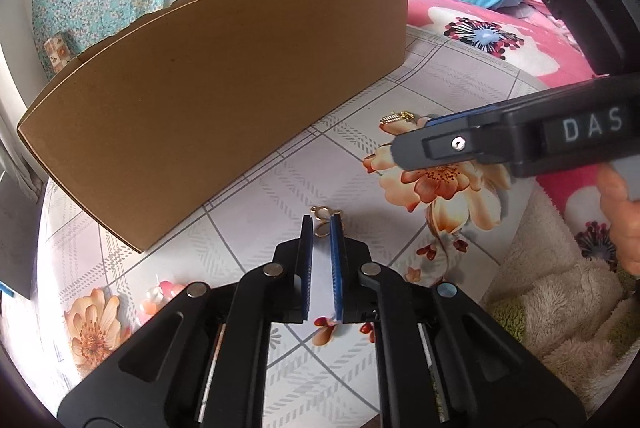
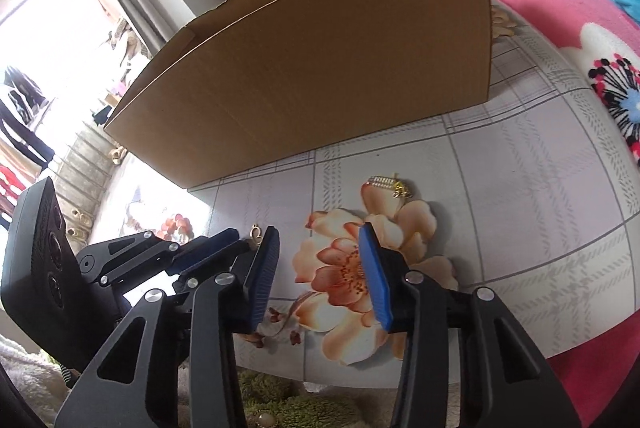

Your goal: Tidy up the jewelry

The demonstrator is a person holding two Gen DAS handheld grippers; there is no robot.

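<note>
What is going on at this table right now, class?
A person holds a gripper in each hand over a flowered tablecloth, sorting jewelry beside a cardboard box. The left gripper is nearly shut around a small gold ring piece at its tips. The right gripper is open, with nothing between its fingers. A second gold piece lies on the cloth just beyond it, not yet picked up. Nothing can be seen inside the box from here.

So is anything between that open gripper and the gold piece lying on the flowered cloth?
Nothing visible. The right gripper stands open with bare cloth between it and the gold piece. The box stands beyond, not between.
</note>
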